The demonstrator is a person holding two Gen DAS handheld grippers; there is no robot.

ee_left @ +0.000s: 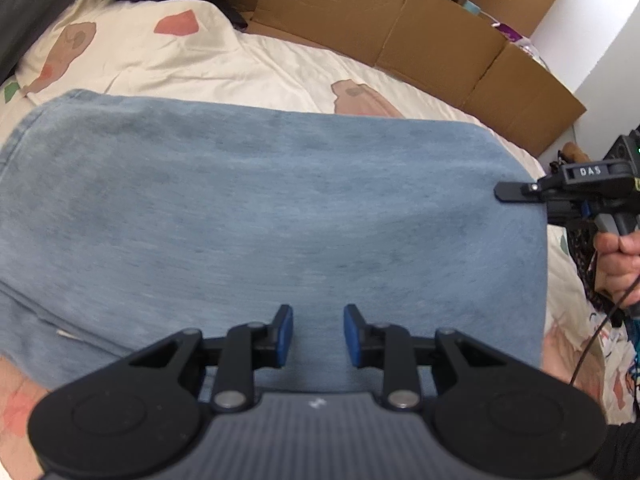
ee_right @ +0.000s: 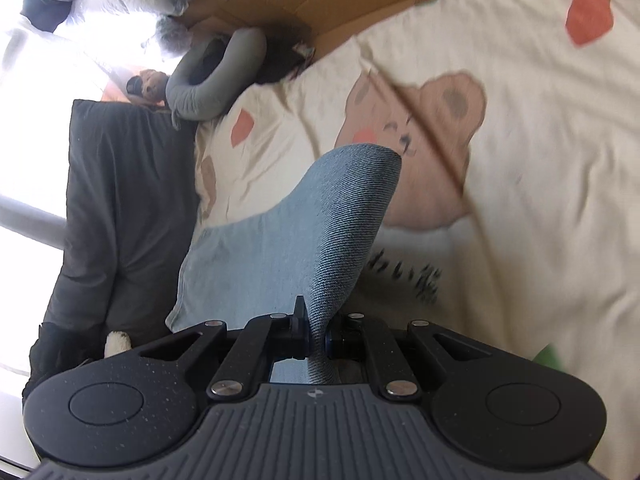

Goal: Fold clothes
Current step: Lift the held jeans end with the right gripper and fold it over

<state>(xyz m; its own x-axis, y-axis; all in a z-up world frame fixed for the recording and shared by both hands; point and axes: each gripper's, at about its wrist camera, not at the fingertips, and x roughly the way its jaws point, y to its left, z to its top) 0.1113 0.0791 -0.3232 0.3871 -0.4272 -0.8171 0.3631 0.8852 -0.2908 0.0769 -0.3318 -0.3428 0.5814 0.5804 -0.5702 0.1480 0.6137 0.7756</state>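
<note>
- Readable text: "DAS" in white letters on the black body of your right gripper [ee_left: 516, 192], seen at the right edge of the left wrist view. No other writing is legible; the dark scribbles on the sheet in the right wrist view are too blurred to read.
- Your left gripper [ee_left: 318, 336]: fingers [ee_left: 285, 334] apart, blue pads facing each other, nothing between them. It hovers over the near part of the blue garment [ee_left: 280, 216]; contact can't be told.
- Your right gripper [ee_right: 318, 338]: fingers together, clamped on a pinched ridge of the blue garment [ee_right: 332, 232]. The cloth rises from the fingers in a rounded fold and spreads out on the bed beyond.
- Blue garment: faded light-blue knit, fine ribbed weave visible close up, stitched hem along the left edge. It lies spread wide across the bed, right edge at your right gripper.
- Bed sheet [ee_left: 192, 60]: cream, wrinkled cotton-like cloth, printed with brown cartoon bears [ee_right: 424, 144] and red and green patches.
- Cardboard [ee_left: 400, 32]: flattened brown corrugated panels with creases, standing along the far side of the bed.
- Grey padded tube pillow [ee_right: 212, 80], curved, at the bed's corner; dark grey cloth [ee_right: 120, 200] beside the bed.
- Your right hand [ee_left: 620, 268] grips the handle, with a black cable hanging below it.
</note>
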